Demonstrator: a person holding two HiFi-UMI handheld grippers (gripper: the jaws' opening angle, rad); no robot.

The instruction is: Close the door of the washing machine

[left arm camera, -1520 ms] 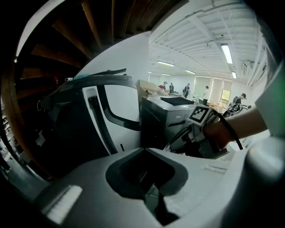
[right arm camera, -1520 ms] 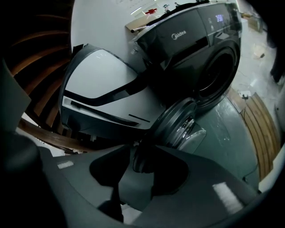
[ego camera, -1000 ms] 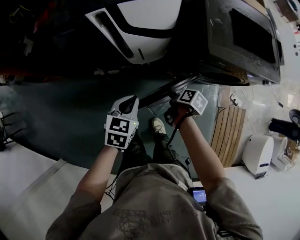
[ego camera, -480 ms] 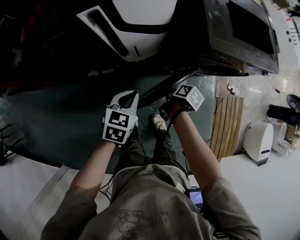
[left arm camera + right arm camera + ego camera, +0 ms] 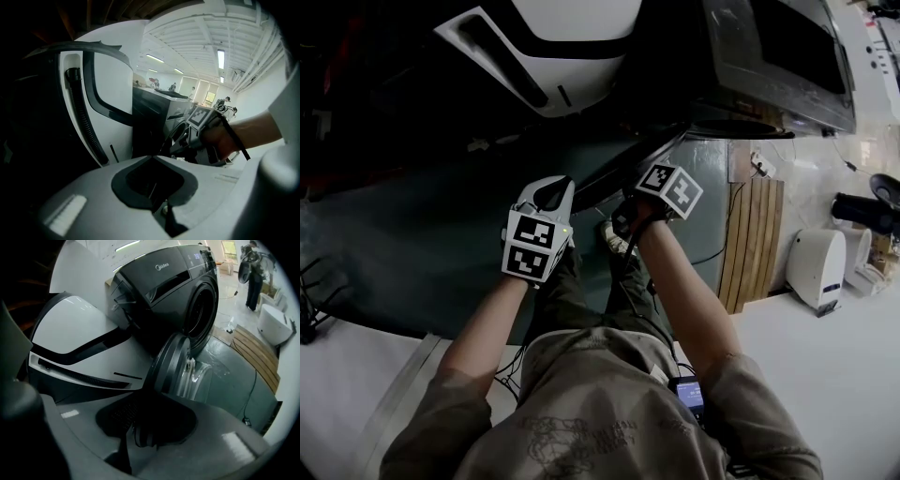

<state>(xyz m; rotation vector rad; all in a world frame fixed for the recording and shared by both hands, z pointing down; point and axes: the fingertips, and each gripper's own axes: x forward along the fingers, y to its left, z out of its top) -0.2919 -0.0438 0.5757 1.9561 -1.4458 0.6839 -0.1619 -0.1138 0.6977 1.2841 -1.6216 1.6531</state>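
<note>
The dark grey washing machine (image 5: pixel 769 66) stands at the top right, its round door (image 5: pixel 171 364) swung open and seen edge-on. In the head view the door (image 5: pixel 619 183) shows as a thin dark bar. My right gripper (image 5: pixel 623 204) is at the door's free edge. In the right gripper view the rim runs down between the jaws of that gripper (image 5: pixel 150 427), which have just been closing on it. My left gripper (image 5: pixel 551 187) hangs left of the door, apart from it. It is open with nothing between its jaws (image 5: pixel 152 183).
A white and black appliance (image 5: pixel 553 47) stands to the left of the washer, close to the open door. The floor (image 5: pixel 412 244) is dark green. Wooden slats (image 5: pixel 755 234) and a small white unit (image 5: pixel 816 267) lie at the right. My shoe (image 5: pixel 614 239) is below the door.
My left gripper has sunk a little beside the door. The right gripper has stayed at the door's edge. The head view has drifted slightly.
</note>
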